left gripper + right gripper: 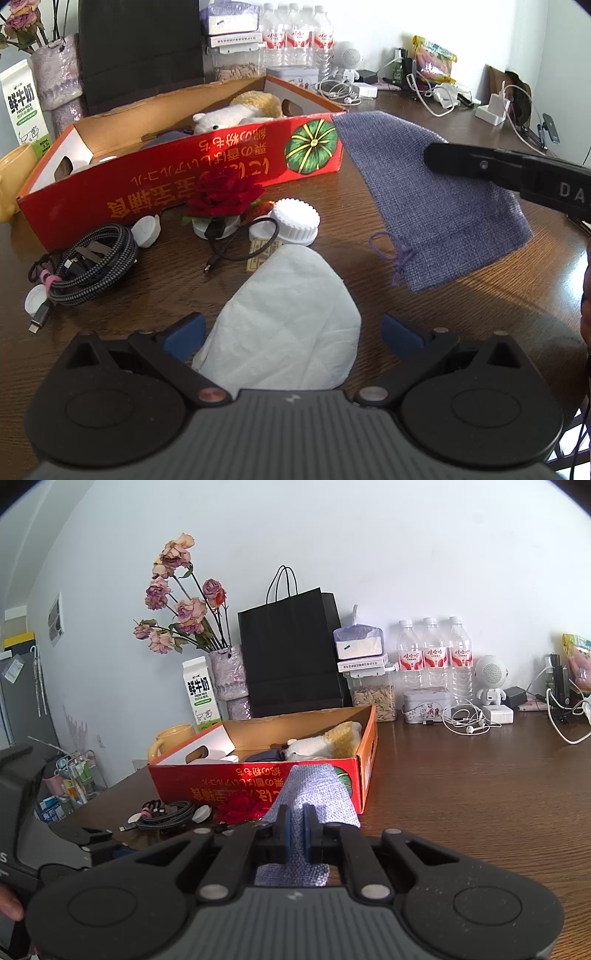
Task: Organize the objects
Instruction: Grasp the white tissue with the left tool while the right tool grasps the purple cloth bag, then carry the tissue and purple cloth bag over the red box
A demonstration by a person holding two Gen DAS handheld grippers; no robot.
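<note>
Ample bare table (480,794) right of the red box (177,779); right gripper (295,834) clamped on woven purple pouch (436,206), left gripper (291,328) wide around white tissue (291,314).

Along the wall: black paper bag (291,650) with cord handles; vase (229,675) of dried pink roses (181,602); milk carton (197,694); three water bottles (434,653); clear container of seeds (373,698); decorated tin (424,701); small white robot-shaped speaker (489,679); tangled white earphones (465,720). Yellow mug (168,742) behind box.
</note>
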